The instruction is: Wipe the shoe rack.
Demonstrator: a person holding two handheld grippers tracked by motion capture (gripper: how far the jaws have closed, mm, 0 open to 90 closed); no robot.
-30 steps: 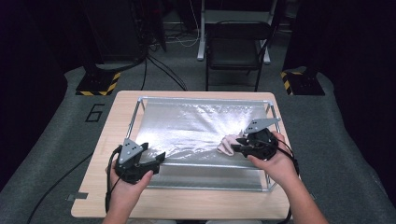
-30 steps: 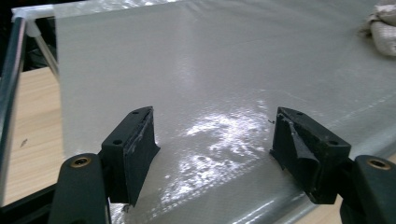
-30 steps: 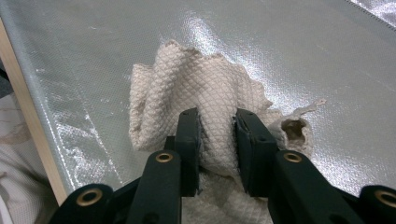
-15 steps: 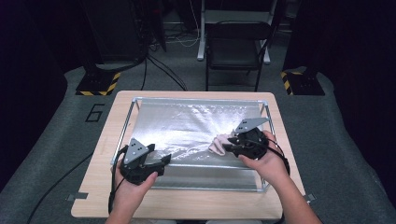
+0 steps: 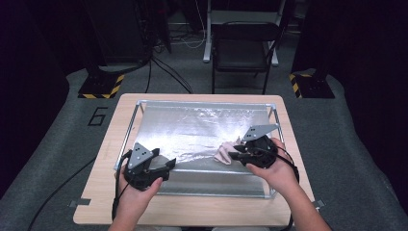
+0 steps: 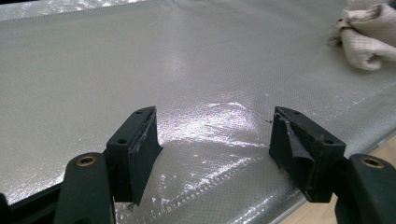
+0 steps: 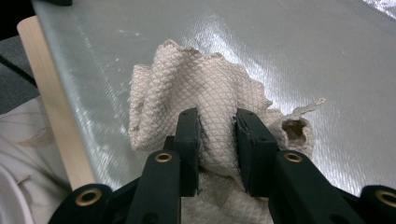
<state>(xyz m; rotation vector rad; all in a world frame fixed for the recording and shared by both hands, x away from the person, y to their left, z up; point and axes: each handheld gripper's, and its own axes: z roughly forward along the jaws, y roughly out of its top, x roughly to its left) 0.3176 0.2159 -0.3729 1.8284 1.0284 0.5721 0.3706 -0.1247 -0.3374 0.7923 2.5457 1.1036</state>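
A crumpled beige waffle-weave cloth (image 7: 205, 107) is pinched between the fingers (image 7: 187, 140) of the right gripper (image 5: 235, 155), which are closed on a bunched fold of it. The cloth (image 5: 225, 153) lies on the silvery foil-like sheet (image 5: 192, 130) stretched over a metal frame (image 5: 126, 139) on the tabletop (image 5: 108, 202), toward the right side of the sheet and near its front edge. The left gripper (image 5: 166, 163) is held at the sheet's front left, its fingers (image 6: 140, 140) spread wide with nothing between them; the cloth (image 6: 369, 35) is seen well apart from it.

Wiping the sheet appears to be the step in hand. It is best done with the cloth kept flat against the sheet and pressure kept light, so that the thin sheet is not dented or torn. The grip should be kept firm on the fold, and the sweep carried leftward in overlapping passes.
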